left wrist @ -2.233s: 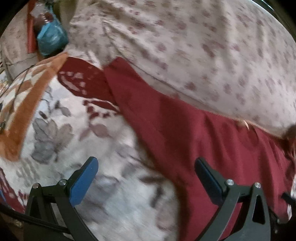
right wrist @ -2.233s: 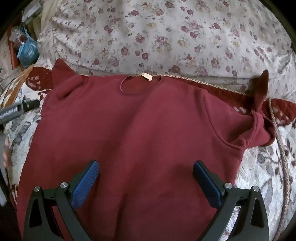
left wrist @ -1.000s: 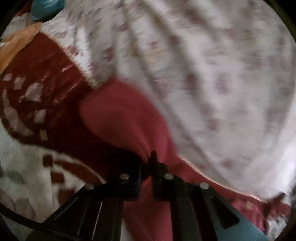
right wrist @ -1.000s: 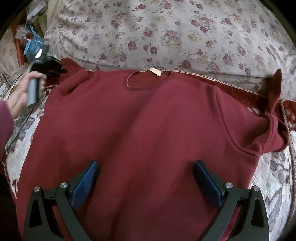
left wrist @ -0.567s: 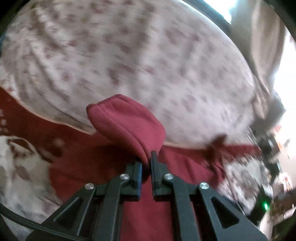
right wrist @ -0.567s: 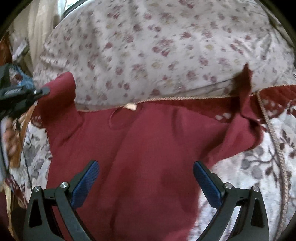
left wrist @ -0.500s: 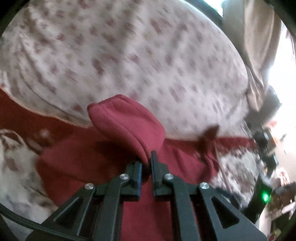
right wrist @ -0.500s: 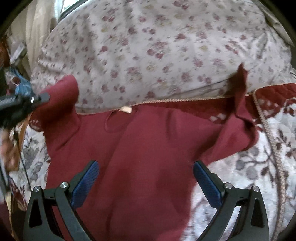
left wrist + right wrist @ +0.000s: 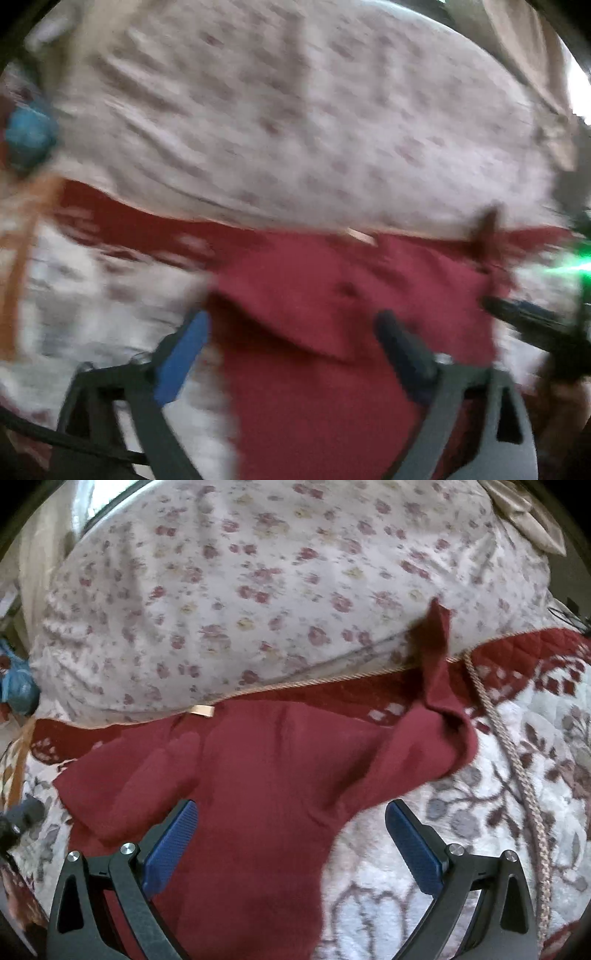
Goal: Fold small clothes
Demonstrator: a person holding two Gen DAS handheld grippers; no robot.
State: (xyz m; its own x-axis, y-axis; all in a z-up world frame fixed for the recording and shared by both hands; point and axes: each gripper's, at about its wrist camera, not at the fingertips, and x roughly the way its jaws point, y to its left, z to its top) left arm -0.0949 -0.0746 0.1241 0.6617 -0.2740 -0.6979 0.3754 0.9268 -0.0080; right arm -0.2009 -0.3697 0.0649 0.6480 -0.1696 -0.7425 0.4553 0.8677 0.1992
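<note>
**First sleeve laid in, second sleeve waiting**

The dark red fleece sweatshirt lies on the quilted floral bedspread; its sleeve at nine o'clock is folded over the chest; the left claw has just been opening, nothing between its pads; the right claw hovers wide apart and empty; next, probably, the crumpled sleeve at two o'clock; soft, thick, floppy knit.

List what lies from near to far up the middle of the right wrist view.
right gripper → maroon sweatshirt → tan neck label → cord-edged red border of the quilt → floral pillow
</note>
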